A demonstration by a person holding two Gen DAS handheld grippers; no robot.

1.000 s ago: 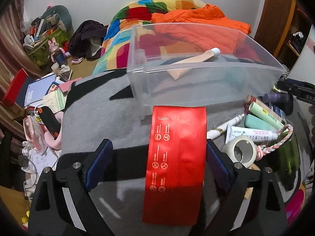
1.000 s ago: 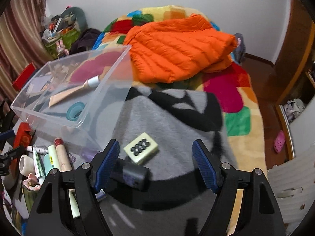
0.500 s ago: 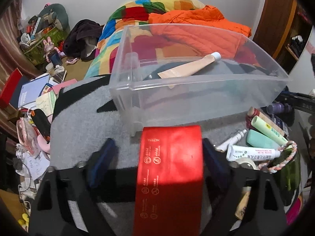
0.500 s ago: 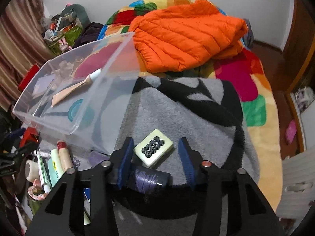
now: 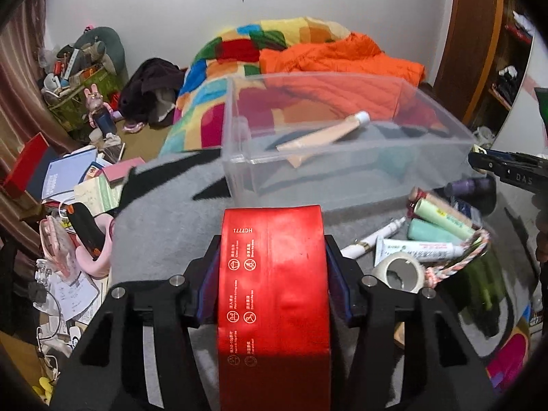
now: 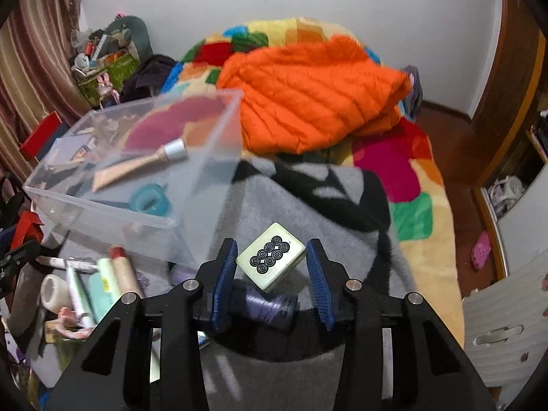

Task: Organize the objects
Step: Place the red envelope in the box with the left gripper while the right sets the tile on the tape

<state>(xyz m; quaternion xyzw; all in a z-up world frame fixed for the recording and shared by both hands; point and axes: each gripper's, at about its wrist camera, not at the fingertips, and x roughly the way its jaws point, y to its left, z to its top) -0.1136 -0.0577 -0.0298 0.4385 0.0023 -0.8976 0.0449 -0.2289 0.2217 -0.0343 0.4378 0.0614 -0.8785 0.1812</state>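
Observation:
My left gripper (image 5: 272,275) is shut on a red foil pouch (image 5: 272,294) and holds it above the grey blanket, just in front of the clear plastic bin (image 5: 342,144). The bin holds a beige tube (image 5: 322,135) and a teal tape roll (image 6: 149,200). My right gripper (image 6: 272,274) is shut on a pale mahjong tile (image 6: 270,260) with black circles, lifted over a purple thread spool (image 6: 263,306). The bin (image 6: 137,157) lies to its left.
Tubes, a pen, a white tape roll (image 5: 397,270) and a braided rope (image 5: 455,257) lie on the grey blanket (image 5: 164,226) right of the pouch. An orange quilted jacket (image 6: 308,96) lies on the bed behind. Books and clutter (image 5: 68,185) cover the left side.
Both grippers closed: the left onto the red pouch, the right onto the mahjong tile. Both have lifted their objects off the blanket.

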